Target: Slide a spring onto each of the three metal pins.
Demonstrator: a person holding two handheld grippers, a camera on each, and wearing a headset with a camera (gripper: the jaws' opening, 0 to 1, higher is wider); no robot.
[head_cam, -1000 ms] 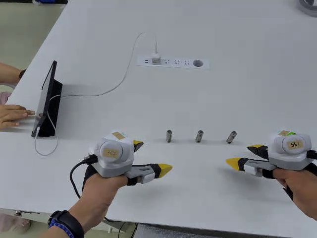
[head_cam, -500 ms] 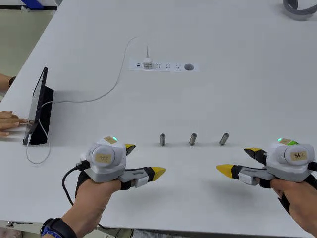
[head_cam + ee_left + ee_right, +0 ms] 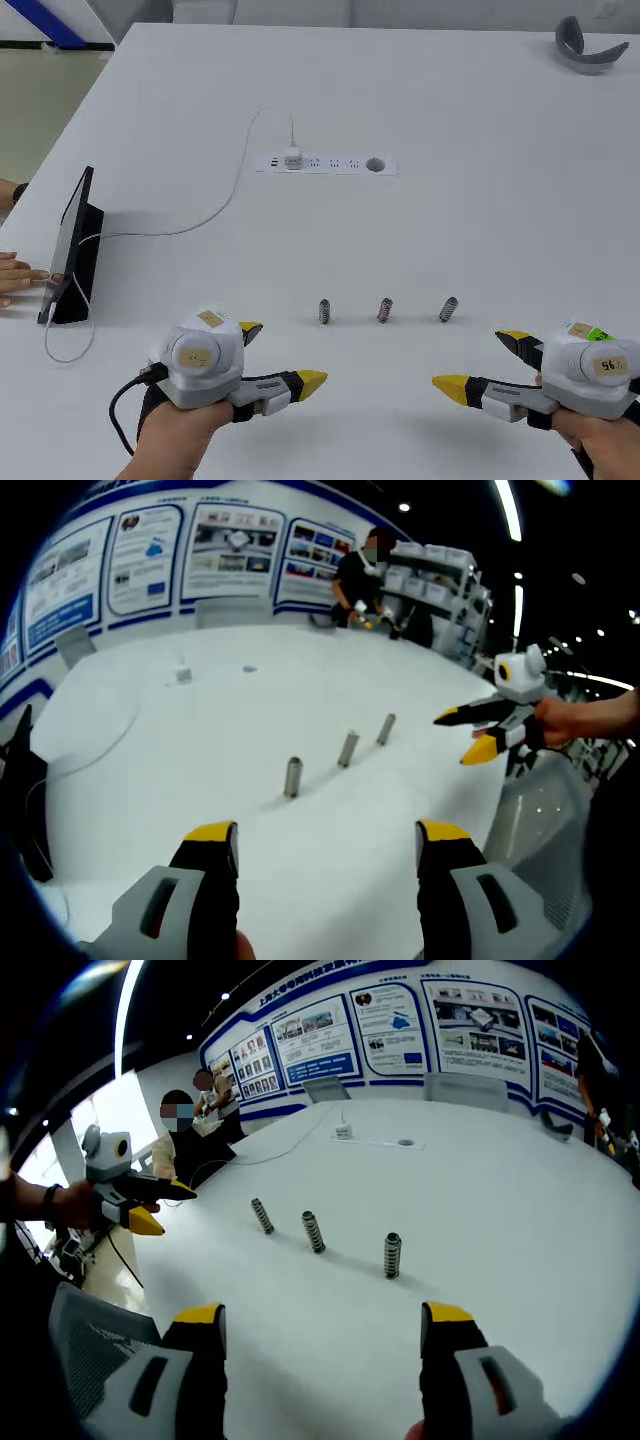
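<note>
The 3 springs stand in a row on the white table, a little ahead of the left gripper and the right gripper, and both grippers have their jaws spread wide and hold nothing. The springs look small, light and squishy, so a soft pinch on the sides seems best; it is hard to tell if pins are inside them. There is lots of bare table around, with the power strip and tablet far away

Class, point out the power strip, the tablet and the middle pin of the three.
power strip [image 3: 335,164], head view, on its socket face.
tablet [image 3: 68,242], head view, on its dark edge.
middle pin [image 3: 385,310], head view, halfway up its shaft.
</note>
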